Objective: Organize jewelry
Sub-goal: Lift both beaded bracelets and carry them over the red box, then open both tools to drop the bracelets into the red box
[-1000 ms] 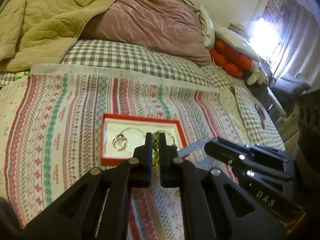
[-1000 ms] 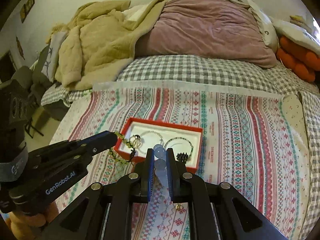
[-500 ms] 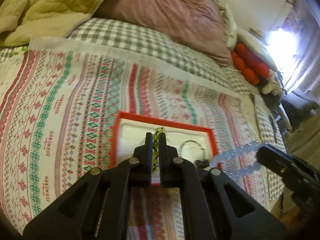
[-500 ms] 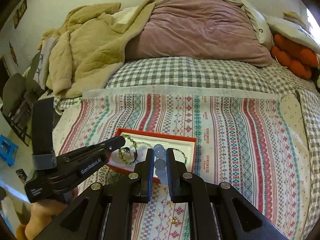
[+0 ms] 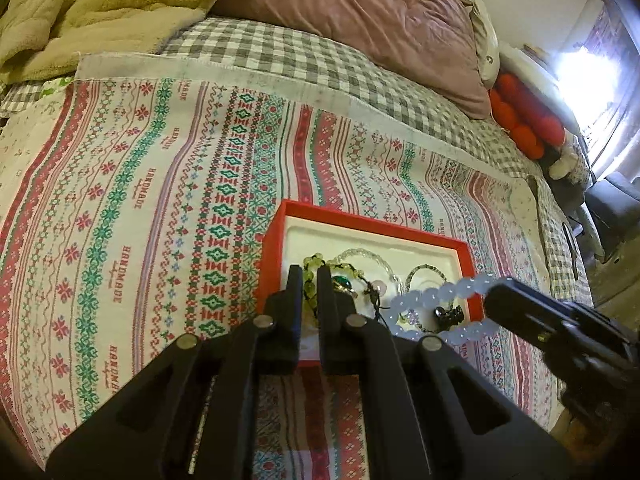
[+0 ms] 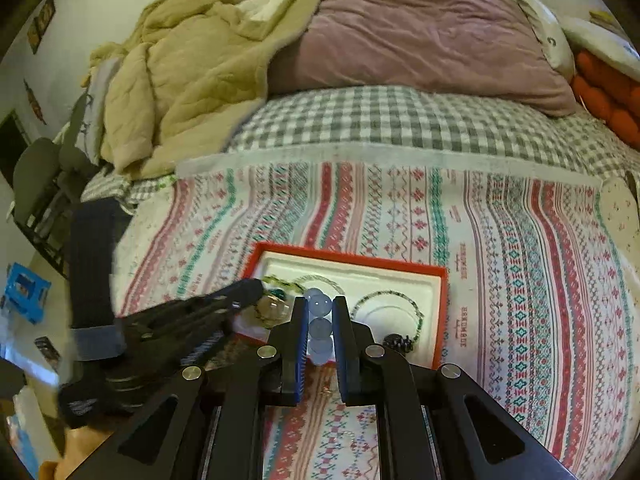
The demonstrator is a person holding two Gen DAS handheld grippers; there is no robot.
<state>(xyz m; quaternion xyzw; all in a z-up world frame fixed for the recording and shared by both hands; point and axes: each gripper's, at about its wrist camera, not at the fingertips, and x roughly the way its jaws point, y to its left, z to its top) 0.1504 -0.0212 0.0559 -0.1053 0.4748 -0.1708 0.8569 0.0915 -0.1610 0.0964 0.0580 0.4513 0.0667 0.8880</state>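
A red tray (image 5: 362,220) with a white insert lies on the patterned cloth. My left gripper (image 5: 310,276) is shut on a green bead bracelet (image 5: 309,261), held low over the tray's left part. From the right, my right gripper (image 5: 491,294) is shut on a pale blue bead bracelet (image 5: 424,300) whose loop hangs over the tray's near right corner. In the right wrist view those pale beads (image 6: 320,305) sit between the shut fingers of the right gripper (image 6: 320,310), and the left gripper (image 6: 256,286) reaches in over the tray (image 6: 352,258). A thin dark green bracelet (image 6: 418,314) and a black charm (image 6: 396,342) lie inside.
The patterned cloth (image 5: 160,200) covers a checked sheet (image 6: 400,120). A mauve duvet (image 6: 420,32) and beige blanket (image 6: 180,80) are heaped at the back, with red cushions (image 5: 520,120) at the right. A small gold piece (image 6: 326,390) lies on the cloth before the tray.
Both grippers have sunk towards the tray, which looks larger and closer. The green bracelet now hangs over the tray's left part, and the pale loop has come in over its near right corner.
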